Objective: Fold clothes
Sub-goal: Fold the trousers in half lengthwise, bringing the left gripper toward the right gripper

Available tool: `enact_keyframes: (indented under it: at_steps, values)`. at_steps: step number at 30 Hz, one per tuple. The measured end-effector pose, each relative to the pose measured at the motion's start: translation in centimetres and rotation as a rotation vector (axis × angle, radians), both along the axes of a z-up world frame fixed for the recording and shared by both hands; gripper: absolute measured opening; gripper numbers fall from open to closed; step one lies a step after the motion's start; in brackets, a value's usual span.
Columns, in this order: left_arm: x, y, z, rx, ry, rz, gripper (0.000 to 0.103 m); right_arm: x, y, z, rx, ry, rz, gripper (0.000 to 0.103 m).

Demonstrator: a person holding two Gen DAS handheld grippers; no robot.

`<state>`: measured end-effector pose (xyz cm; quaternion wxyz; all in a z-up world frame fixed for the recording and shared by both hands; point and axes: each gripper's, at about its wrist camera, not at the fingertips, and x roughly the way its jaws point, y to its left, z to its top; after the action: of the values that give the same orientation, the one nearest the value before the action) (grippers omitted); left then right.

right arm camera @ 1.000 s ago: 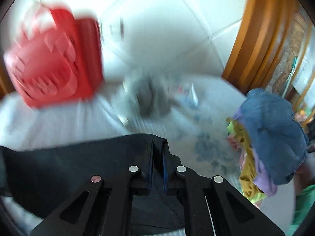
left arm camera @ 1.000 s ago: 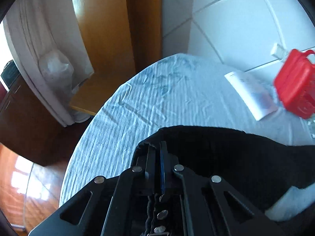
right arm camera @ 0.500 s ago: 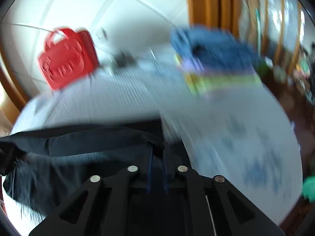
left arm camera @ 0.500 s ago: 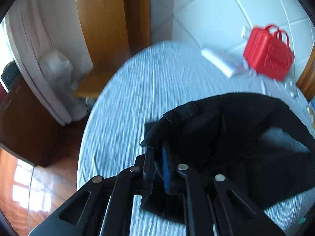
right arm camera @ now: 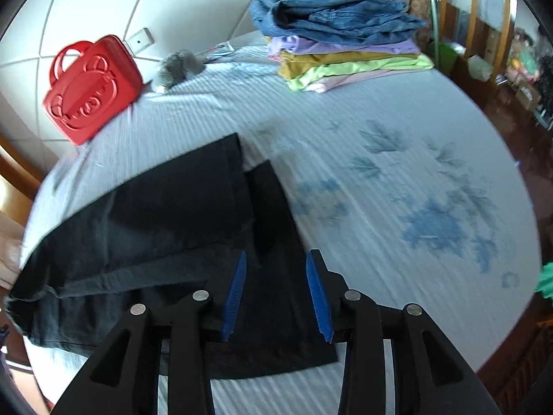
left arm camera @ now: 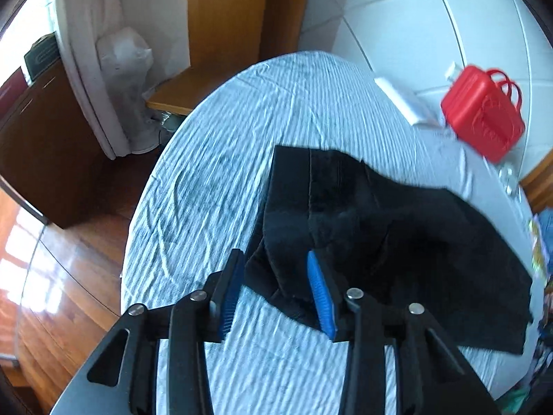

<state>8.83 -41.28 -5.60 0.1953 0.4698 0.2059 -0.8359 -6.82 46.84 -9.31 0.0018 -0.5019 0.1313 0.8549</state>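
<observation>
Since a second ago both grippers have carried the black garment (right arm camera: 166,228) across and laid it down. The left gripper (left arm camera: 276,276) and right gripper (right arm camera: 274,276) have just been opening; cloth lies loose between their parted jaws. It rests on the bedspread (right arm camera: 380,138), half folded; beyond, the folded stack (right arm camera: 345,52) suggests little remains.

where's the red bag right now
The red bag sits at the table's far edge against the tiled wall, upper left in the right wrist view, beyond the black garment and left of the folded clothes stack.
</observation>
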Motion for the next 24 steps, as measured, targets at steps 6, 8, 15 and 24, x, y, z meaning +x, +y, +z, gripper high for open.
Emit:
enact_keyframes:
  at_steps: [6, 8, 15, 24]
  values:
    - [-3.5, 1.8, -0.7, -0.166, -0.070, -0.066, 0.049, -0.6, -1.2, 0.3, 0.026, -0.027, 0.077, 0.054]
    - [-4.5, 3.1, -0.9, -0.199, -0.087, -0.151, 0.049, -0.5, -1.2, 0.1, 0.011, -0.046, 0.064, 0.055]
    - [-7.4, 6.2, -2.0, -0.295, -0.139, -0.352, 0.057, -2.1, -2.7, -1.0, -0.020, -0.081, 0.066, 0.061]
    - [-7.7, 6.3, -4.6, -0.286, -0.176, -0.384, 0.011, -4.4, -6.3, -4.1, 0.107, -0.229, 0.139, 0.010]
